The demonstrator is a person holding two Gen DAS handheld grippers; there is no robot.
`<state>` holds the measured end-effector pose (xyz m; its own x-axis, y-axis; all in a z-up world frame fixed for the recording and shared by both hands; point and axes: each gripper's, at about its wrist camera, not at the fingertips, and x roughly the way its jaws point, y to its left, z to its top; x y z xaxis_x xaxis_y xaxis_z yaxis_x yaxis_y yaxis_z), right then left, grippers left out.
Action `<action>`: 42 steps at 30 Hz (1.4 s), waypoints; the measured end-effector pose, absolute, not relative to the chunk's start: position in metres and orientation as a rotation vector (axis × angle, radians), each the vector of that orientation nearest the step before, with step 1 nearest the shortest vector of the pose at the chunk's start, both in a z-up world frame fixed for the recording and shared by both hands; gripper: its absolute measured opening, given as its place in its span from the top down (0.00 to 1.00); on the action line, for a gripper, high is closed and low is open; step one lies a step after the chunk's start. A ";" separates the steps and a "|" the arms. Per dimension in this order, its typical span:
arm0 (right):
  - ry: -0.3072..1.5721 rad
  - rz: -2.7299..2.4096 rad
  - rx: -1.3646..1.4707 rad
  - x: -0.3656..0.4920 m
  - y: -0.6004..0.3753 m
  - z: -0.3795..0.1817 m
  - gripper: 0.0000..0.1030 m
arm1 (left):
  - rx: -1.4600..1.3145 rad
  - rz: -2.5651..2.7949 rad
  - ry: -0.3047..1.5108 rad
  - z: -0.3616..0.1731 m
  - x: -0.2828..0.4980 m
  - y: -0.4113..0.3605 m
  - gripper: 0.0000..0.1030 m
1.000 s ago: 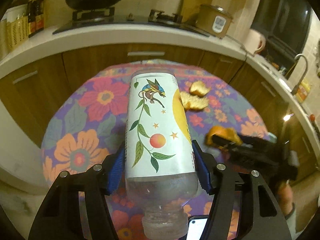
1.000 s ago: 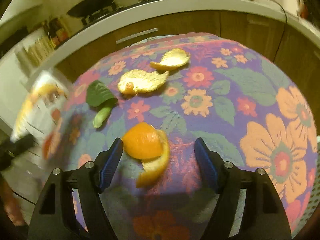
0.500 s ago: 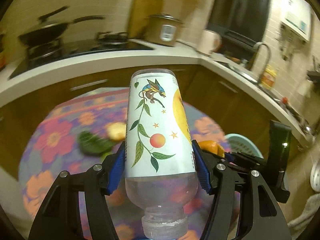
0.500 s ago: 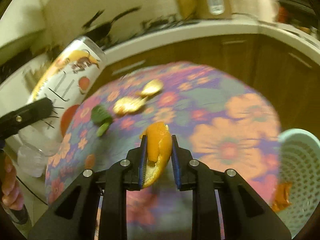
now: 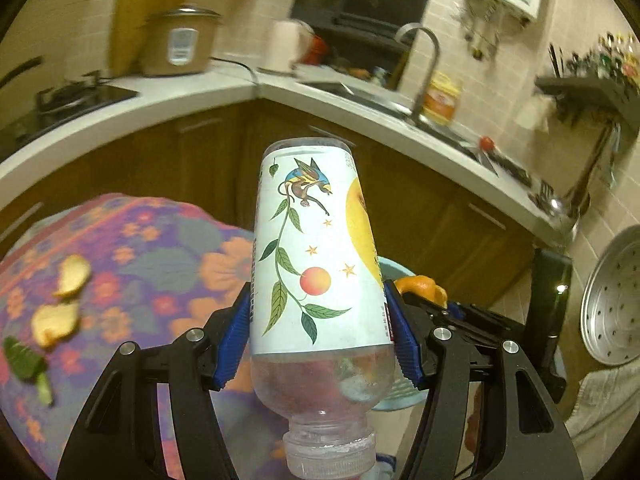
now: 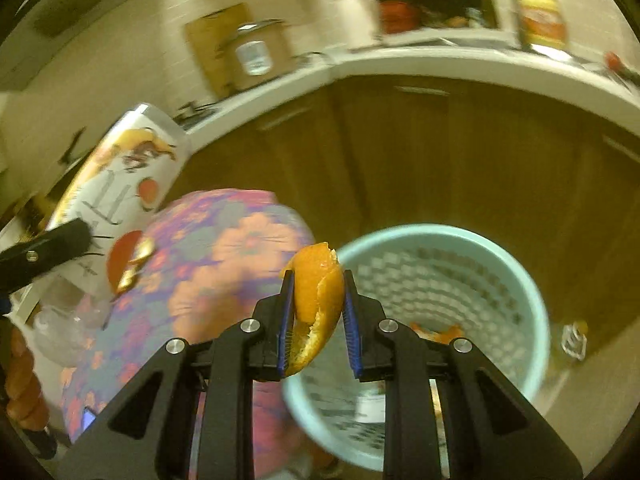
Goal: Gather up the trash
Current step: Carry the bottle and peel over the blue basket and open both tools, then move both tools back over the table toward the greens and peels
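Observation:
My left gripper (image 5: pixel 318 320) is shut on an empty plastic bottle (image 5: pixel 316 264) with a white bird-and-fruit label, held cap toward the camera above the table's right edge. My right gripper (image 6: pixel 318 300) is shut on a curled orange peel (image 6: pixel 316 300) and holds it in the air beside a pale blue mesh waste basket (image 6: pixel 532 304) that stands on the floor. The peel also shows past the bottle in the left wrist view (image 5: pixel 420 286). The bottle shows at the left of the right wrist view (image 6: pixel 116 192).
A floral cloth covers the table (image 5: pixel 168 264). Two pale peel pieces (image 5: pixel 72 276) (image 5: pixel 54 322) and a green leaf (image 5: pixel 24 364) lie on it at the left. Brown cabinets (image 5: pixel 440 216) and a white counter with a sink curve behind. Some peel lies inside the basket (image 6: pixel 438 334).
My right gripper shut on the orange peel, lifted it off the table and swung right to the basket. My left gripper swung right with the bottle.

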<state>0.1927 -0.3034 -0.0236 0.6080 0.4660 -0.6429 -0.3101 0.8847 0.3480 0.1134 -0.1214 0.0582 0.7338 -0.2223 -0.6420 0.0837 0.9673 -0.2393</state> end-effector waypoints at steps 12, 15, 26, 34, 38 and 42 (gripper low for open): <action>0.951 0.342 0.289 0.215 -0.341 -0.079 0.67 | -0.228 -0.260 0.877 -0.001 0.172 -0.162 0.40; 0.927 0.334 0.305 0.210 -0.347 -0.076 0.47 | -0.232 -0.259 0.856 0.002 0.169 -0.157 0.39; 0.815 0.460 0.229 0.188 -0.302 -0.020 0.47 | -0.227 -0.192 0.712 0.049 0.114 -0.106 0.37; 0.760 0.674 0.111 0.171 -0.199 0.020 0.47 | -0.246 -0.012 0.596 0.077 0.049 -0.008 0.28; 0.767 0.782 0.050 0.165 -0.141 0.024 0.47 | -0.258 0.095 0.571 0.080 0.019 0.045 0.26; 0.802 0.874 0.025 0.165 -0.089 0.022 0.47 | -0.321 0.204 0.568 0.068 -0.011 0.109 0.26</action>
